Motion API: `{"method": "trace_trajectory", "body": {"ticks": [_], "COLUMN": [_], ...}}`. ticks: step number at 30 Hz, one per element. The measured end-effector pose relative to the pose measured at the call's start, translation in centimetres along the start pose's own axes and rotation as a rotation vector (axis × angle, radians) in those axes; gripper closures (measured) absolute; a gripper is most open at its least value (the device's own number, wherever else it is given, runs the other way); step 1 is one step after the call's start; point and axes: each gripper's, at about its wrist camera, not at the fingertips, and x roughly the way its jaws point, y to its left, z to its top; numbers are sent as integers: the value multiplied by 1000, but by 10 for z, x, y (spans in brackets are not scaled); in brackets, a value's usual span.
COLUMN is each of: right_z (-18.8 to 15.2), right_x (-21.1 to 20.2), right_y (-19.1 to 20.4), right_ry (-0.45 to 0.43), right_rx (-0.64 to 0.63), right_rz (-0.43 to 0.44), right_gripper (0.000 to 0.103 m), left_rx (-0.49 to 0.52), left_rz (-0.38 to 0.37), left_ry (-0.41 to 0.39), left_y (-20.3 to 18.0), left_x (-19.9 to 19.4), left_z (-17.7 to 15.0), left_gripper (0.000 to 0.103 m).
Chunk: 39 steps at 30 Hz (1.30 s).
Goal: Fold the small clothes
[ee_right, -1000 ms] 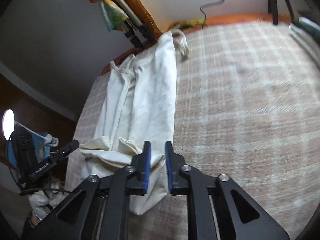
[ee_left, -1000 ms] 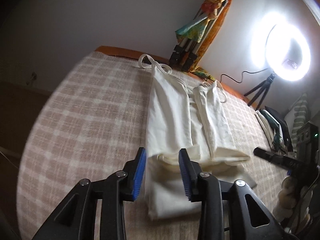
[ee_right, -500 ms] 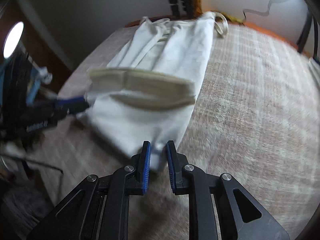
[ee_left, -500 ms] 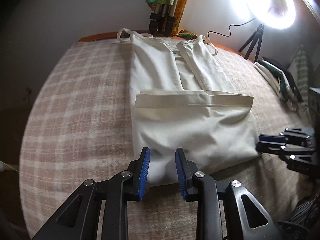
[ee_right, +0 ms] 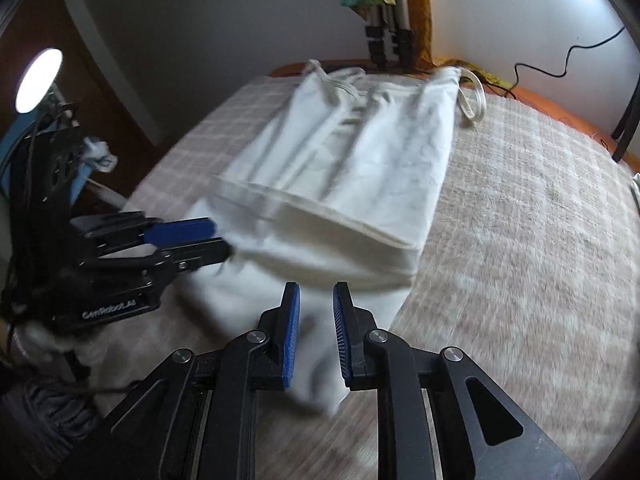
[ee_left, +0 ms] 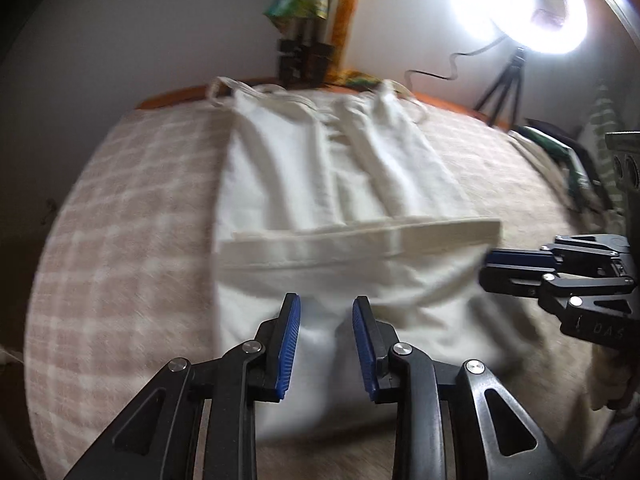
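A cream-white garment with drawstrings (ee_left: 340, 208) lies on the checked beige bedcover (ee_left: 132, 208), its near part folded back over itself with a hem band across the middle. It also shows in the right wrist view (ee_right: 344, 168). My left gripper (ee_left: 326, 340) is open and empty, hovering over the near edge of the fold. My right gripper (ee_right: 316, 336) is open and empty above the near right corner of the garment; it also shows at the right of the left wrist view (ee_left: 516, 268). The left gripper also shows at the left of the right wrist view (ee_right: 188, 240).
A lit ring light on a tripod (ee_left: 528, 4) stands at the back right. Folded tripod legs draped with coloured cloth (ee_left: 308, 24) lean on the wall behind the bed. Folded clothes (ee_left: 560, 160) lie at the right edge. A cable (ee_right: 560, 68) runs along the orange bed edge.
The garment's near part has been folded over and laid down. Both grippers let go of the cloth, opened a little wider and moved back toward the near edge.
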Motion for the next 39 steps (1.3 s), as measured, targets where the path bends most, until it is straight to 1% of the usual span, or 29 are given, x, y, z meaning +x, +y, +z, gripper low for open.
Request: {"method": "trace_trajectory", "body": {"ticks": [2,5,6,8,9,10,11,13,16,20,23,26,29,31,32,33,34,35,37,39], "right_z": [7,19,24,33,38,43,49,58,74,89,100,110,121,128,131,132,134,134,133,133], "right_x": [11,9,6,-1,-4,-6,-8,-5,7,28,42,55,63,67,69,71,75,76,76,74], "right_y": [-9,-22,-26,-33,-36,-39,-43,-50,-63,-88,-109,-124,-130,-129,-128,-126,-126,-126,-131,-127], "right_ry": [-1,-50,-65,-101,-117,-130,-146,-162,-162,-155,-161,-153,-149,-145,-142,-133,-112,-113,-123,-135], "right_rx": [7,45,60,73,80,87,95,105,128,213,264,303,302,285,277,270,263,264,296,279], "right_rz": [-31,-73,-89,-87,-84,-81,-66,-47,-32,0,19,78,95,86,88,93,85,43,35,9], "right_gripper": [87,88,87,78,75,68,61,54,53,53,53,53,53,53,60,73,93,93,94,94], "left_rx": [-13,-81,-89,-107,-118,-132,-144,-147,-131,-137,-145,-137,-134,-139,-139,-138,-145,-156,-156,-144], "left_rz": [53,61,62,50,43,33,22,-3,-31,-56,-74,-82,-92,-95,-90,-71,-48,-39,-29,-43], "left_ry": [-9,-33,-39,-67,-79,-94,-107,-112,-91,-76,-60,-48,-53,-49,-47,-47,-50,-55,-61,-68], "left_y": [8,29,33,44,49,54,59,64,67,74,81,84,85,86,86,86,86,87,87,86], "left_x": [0,-5,-6,-10,-12,-13,-13,-9,10,39,61,80,90,96,98,101,103,104,105,104], "left_z": [6,14,17,27,32,38,46,61,88,112,121,129,133,137,139,140,141,141,142,145], "left_gripper": [76,71,70,64,58,51,49,45,44,44,45,46,47,51,53,56,57,57,58,57]}}
